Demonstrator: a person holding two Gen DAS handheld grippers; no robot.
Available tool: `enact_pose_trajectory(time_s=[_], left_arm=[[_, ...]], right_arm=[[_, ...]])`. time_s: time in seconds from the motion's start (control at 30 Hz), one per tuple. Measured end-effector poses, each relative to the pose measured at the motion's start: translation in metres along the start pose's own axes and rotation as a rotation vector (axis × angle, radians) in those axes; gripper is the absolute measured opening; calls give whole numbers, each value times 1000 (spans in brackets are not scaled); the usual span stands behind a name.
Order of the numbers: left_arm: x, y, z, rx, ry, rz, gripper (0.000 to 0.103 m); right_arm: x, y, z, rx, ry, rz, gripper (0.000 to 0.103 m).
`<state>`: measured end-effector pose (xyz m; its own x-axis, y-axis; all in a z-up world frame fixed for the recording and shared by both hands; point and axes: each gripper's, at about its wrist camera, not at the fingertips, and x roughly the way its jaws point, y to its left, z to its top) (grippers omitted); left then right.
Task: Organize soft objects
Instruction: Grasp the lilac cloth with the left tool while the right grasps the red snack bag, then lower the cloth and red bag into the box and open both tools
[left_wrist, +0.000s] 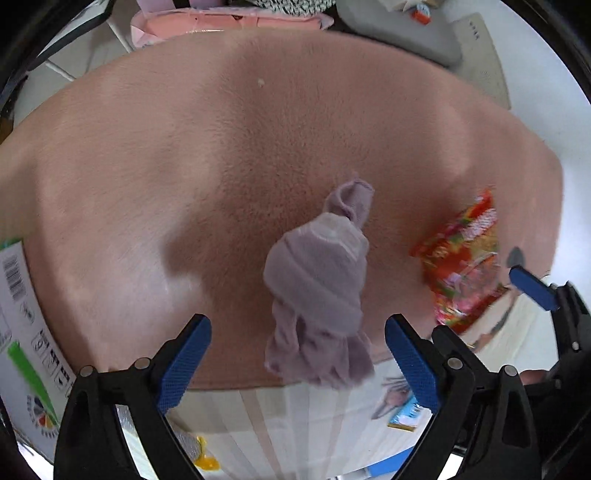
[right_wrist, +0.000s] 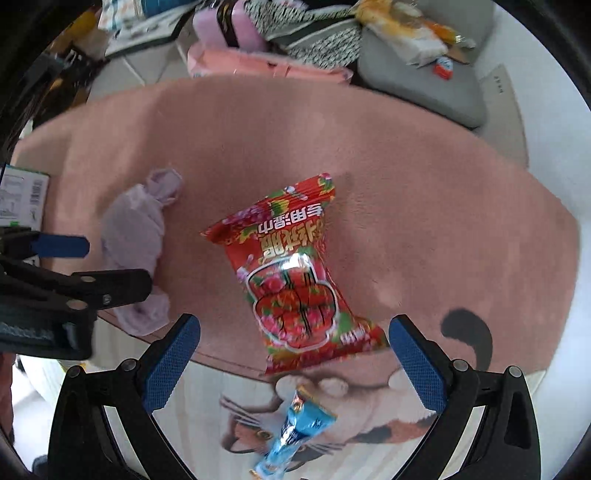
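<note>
- The pink plush mat (left_wrist: 221, 147) is the biggest thing in sight and carries both of the task's things; it overlaps a pale cat-print rug (right_wrist: 332, 417) at its near edge. I cannot tell whether all this lies on the floor or on something raised.
- The lilac cloth bundle (left_wrist: 317, 280), rolled and twisted with a frilled end, lies at the near edge of the mat, its frill hanging over onto the rug.
- The red snack packet (right_wrist: 291, 280) lies just beside the bundle, on its right, and its lower corner also reaches the mat's edge.
- The left claw (left_wrist: 297, 363) hangs above the bundle with its blue pads spread wide, one on each side of the frilled end, touching nothing.
- The right claw (right_wrist: 295, 367) points down over the packet, its pads also spread and clear of the foil.
- A small blue wrapper (right_wrist: 295, 435) lies on the rug, nearer the camera than the packet.
- Step in hand, as I judge it: the approach to a double pick, each claw lined up over its own thing, nothing yet gripped.
- The next move calls for lowering the left claw until the pads straddle the thick middle of the bundle, then closing gently, since soft cloth gives and may slip out.
- The packet is slick and puffy, so the right claw would do best to close across its narrower waist.
</note>
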<state>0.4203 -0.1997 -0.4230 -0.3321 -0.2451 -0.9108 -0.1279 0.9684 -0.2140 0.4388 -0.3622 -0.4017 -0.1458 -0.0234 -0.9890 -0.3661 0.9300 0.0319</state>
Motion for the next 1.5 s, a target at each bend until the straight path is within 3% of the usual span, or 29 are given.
enact_pose_trajectory(time_s=[0.07, 0.17, 0.23, 0.27, 0.3, 0.37, 0.4, 0.43, 0.6, 0.77, 0.97, 1.13, 1.23, 1.4, 1.5], left_arm=[[7, -3, 2, 6, 11, 19, 92], [6, -10, 2, 27, -10, 57, 69], [3, -16, 0, 55, -24, 85, 33], [2, -17, -1, 62, -16, 88, 33], [2, -18, -2, 70, -16, 91, 33], [-7, -17, -5, 88, -49, 127, 33], [-10, -17, -7, 94, -63, 138, 32], [-13, -16, -10, 97, -74, 143, 32], [-49, -3, -33, 103, -162, 123, 32], [-105, 31, -73, 103, -270, 62, 32], [-170, 112, -139, 107, -381, 12, 32], [-206, 210, -181, 46, -410, 11, 32], [-214, 272, -197, -3, -401, 36, 32], [-199, 361, -202, -94, -342, 69, 32], [-184, 393, -200, -125, -296, 67, 32]], right_arm=[[9, 0, 7, -11, 16, 2, 103], [22, -1, 16, -11, 43, 16, 103], [29, -5, 22, 8, 53, 20, 103], [30, -7, 23, 23, 54, 17, 100], [32, -9, 23, 40, 60, 15, 87], [29, -11, 24, 79, 50, -14, 72], [25, -12, 24, 100, 49, 3, 58], [23, -14, 22, 122, 50, 19, 51], [8, -22, 6, 338, 63, 58, 48], [-35, 2, -21, 445, -39, 148, 47], [-106, 96, -51, 383, -166, 229, 47], [-143, 241, -78, 276, -223, 302, 47], [-147, 324, -85, 214, -236, 324, 47], [-126, 438, -64, 138, -192, 347, 47], [-107, 480, -53, 122, -162, 330, 47]])
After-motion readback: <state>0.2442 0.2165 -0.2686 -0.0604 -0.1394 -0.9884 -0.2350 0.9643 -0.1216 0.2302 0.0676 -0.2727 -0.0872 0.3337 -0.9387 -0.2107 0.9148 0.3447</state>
